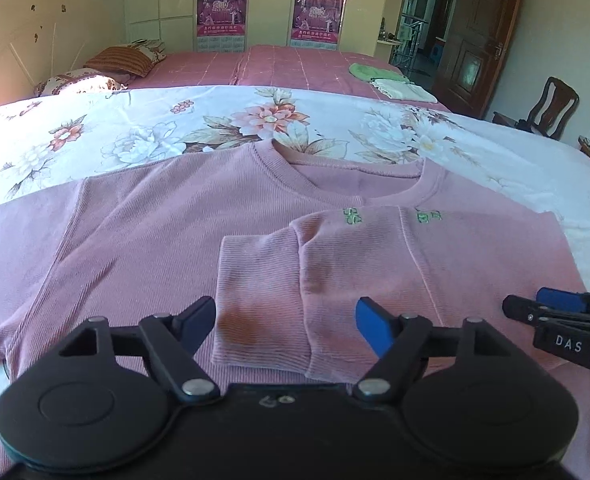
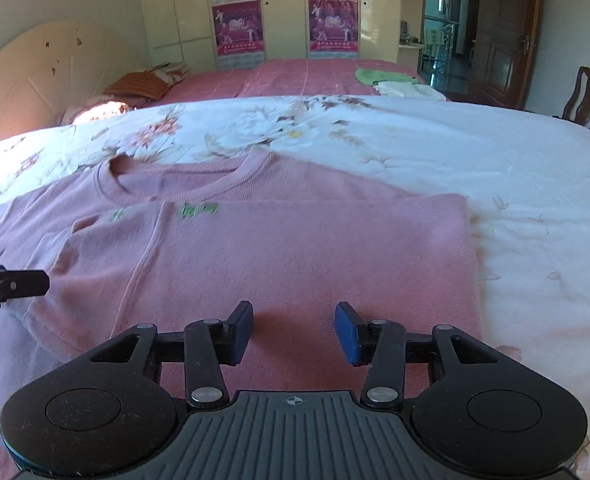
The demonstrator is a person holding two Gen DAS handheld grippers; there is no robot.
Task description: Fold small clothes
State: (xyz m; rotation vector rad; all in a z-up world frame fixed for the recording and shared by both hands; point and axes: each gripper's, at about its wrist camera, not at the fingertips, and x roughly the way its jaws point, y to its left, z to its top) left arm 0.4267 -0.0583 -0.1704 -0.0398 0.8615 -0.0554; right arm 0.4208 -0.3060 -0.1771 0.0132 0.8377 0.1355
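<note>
- The pink sweater (image 1: 143,232) lies flat on the floral bedsheet (image 1: 135,136), just ahead of both claws, its neckline (image 1: 335,168) pointing away from them toward the far bed (image 1: 287,68).
- Its long axis runs crosswise, sleeve to sleeve (the right side is already folded in).
- The folded sleeve cuff (image 1: 259,300) lies between the spread fingers of the left gripper (image 1: 287,326), a brownish stain on it; the pads do not press it.
- The right gripper (image 2: 293,330) hovers over the folded panel, jaws apart with nothing between them.
- The sweater's left sleeve runs out of frame, and its lower hem is hidden behind the gripper bodies.
- The small green embroidery (image 2: 199,210) is too small to read.
</note>
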